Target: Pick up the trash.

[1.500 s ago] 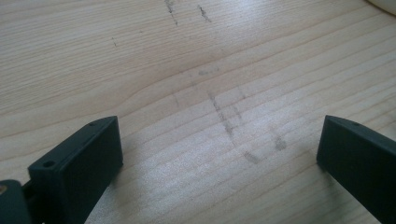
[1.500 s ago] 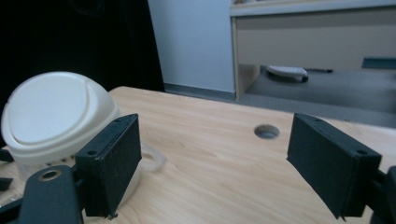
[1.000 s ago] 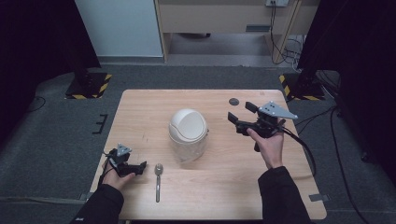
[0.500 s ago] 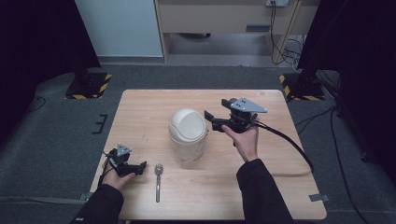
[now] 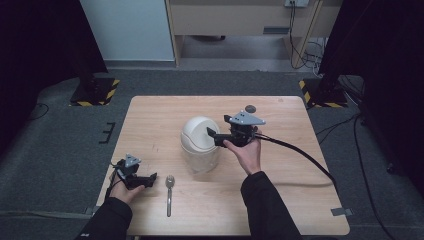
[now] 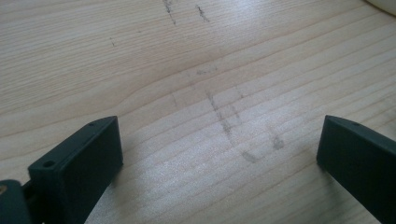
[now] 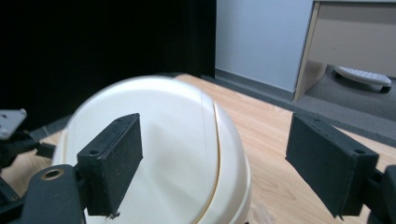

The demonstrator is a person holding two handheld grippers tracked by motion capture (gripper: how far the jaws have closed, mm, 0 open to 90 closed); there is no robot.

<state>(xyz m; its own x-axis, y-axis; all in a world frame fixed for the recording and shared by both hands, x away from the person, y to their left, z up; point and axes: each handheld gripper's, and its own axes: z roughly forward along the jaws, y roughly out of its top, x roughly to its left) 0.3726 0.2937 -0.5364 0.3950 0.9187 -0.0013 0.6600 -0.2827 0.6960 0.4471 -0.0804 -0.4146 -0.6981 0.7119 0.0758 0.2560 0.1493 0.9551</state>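
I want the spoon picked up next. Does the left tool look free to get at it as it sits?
Probably yes. The left tool rests open on the table just beside the spoon, with bare wood between them.

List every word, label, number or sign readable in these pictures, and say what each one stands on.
None can be read.
The domed white bin, the spoon and both grippers, left and right, bear no lettering.
The table carries faint pencil-like scuffs that spell nothing.
The yellow-black hazard stripes on the floor stands carry no words.
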